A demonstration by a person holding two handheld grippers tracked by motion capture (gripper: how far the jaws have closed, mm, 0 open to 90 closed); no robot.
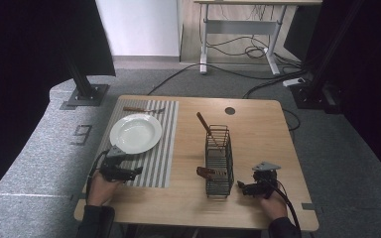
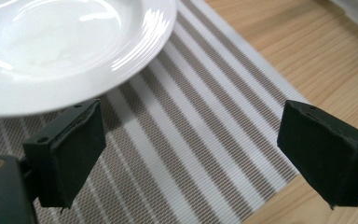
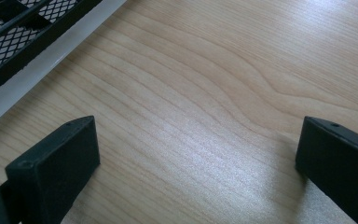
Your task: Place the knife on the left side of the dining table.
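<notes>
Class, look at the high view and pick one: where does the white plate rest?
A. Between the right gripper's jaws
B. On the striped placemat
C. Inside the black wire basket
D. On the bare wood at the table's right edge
B: the white plate lies on the striped placemat at the table's left, apart from the black wire basket.

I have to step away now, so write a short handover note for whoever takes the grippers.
Left gripper: open, holding nothing, over the striped placemat by the white plate.
Right gripper: open, holding nothing, over bare table right of the black mesh caddy.
Done: one wooden-handled utensil lies beyond the plate.
Left: two wooden handles stick out of the caddy; probably set those out.
</notes>
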